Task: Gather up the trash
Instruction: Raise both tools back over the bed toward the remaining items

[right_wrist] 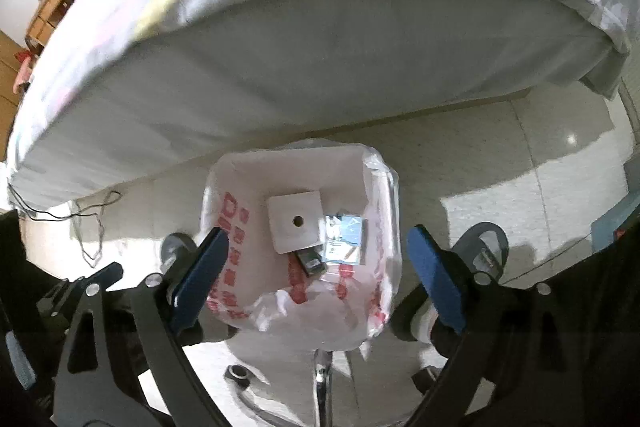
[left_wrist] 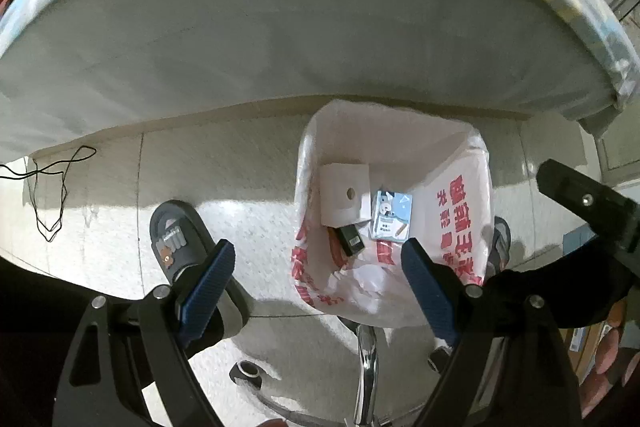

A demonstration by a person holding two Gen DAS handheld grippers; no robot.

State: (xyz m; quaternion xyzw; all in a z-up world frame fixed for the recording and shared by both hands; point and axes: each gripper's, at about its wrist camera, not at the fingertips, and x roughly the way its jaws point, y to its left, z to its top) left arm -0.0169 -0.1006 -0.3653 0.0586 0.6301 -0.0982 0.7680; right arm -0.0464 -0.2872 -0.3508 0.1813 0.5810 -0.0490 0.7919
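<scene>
An open white plastic bag with red print [left_wrist: 460, 223] [right_wrist: 232, 239] stands on the floor by the bed. Inside lie a white box with a round hole [left_wrist: 344, 193] [right_wrist: 295, 221], a light blue carton [left_wrist: 391, 215] [right_wrist: 345, 239] and a small black item [left_wrist: 350, 239] [right_wrist: 311, 261]. My left gripper [left_wrist: 318, 259] is open and empty above the bag's near edge. My right gripper [right_wrist: 318, 247] is open and empty above the bag. The right gripper's body shows at the right edge of the left wrist view [left_wrist: 588, 203].
A bed with a grey side and patterned sheet [left_wrist: 280, 7] [right_wrist: 320, 47] fills the top. A person's slippered feet [left_wrist: 180, 239] [right_wrist: 480, 251] stand either side of the bag. A black cable [left_wrist: 52, 187] lies on the tile floor. A chrome chair base [left_wrist: 368, 359] sits below.
</scene>
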